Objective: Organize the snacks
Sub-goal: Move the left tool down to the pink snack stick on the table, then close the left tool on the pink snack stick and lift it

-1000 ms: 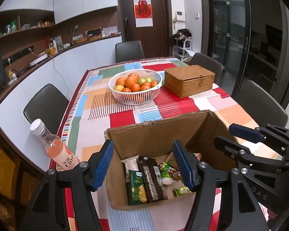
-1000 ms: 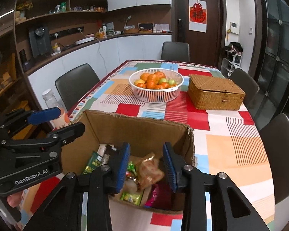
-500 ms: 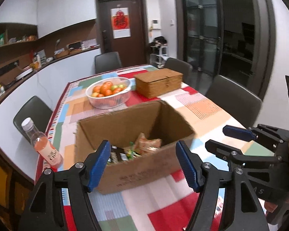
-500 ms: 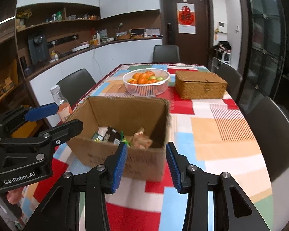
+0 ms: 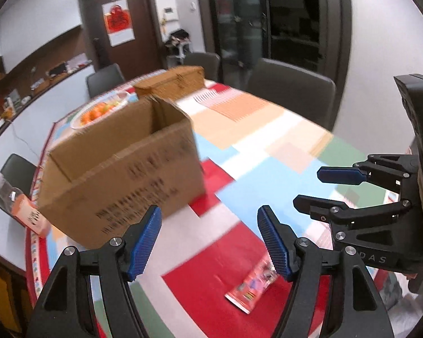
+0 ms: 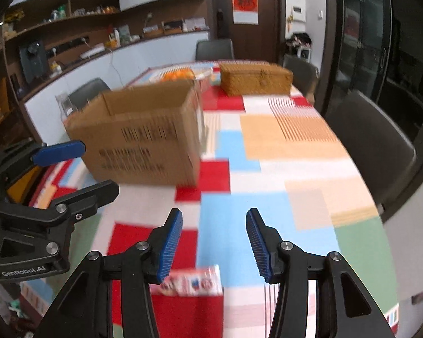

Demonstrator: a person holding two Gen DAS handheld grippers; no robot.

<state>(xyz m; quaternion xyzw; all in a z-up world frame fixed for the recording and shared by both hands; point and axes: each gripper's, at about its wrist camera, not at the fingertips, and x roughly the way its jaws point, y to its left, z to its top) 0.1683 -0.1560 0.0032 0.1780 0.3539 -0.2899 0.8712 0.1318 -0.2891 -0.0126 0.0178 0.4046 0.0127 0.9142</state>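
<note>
An open cardboard box (image 5: 121, 166) stands on the patterned tablecloth; it also shows in the right wrist view (image 6: 143, 138). Its contents are hidden from here. A red and white snack packet (image 5: 252, 287) lies flat on the cloth near the table's front edge, just below my right gripper (image 6: 214, 242) in the right wrist view (image 6: 189, 280). My left gripper (image 5: 210, 239) is open and empty, low over the cloth in front of the box. My right gripper is open and empty too, to the right of the left one (image 5: 318, 188).
A white basket of oranges (image 5: 98, 109) and a wicker box (image 6: 255, 79) stand behind the cardboard box. A bottle of pink drink (image 5: 22, 208) stands left of it. Dark chairs (image 6: 372, 140) ring the table. The cloth (image 6: 282, 152) to the right is bare.
Both grippers have pulled back and dropped from above the box to low over the table's near end. The right gripper has opened wider. The snack packet has come into view.
</note>
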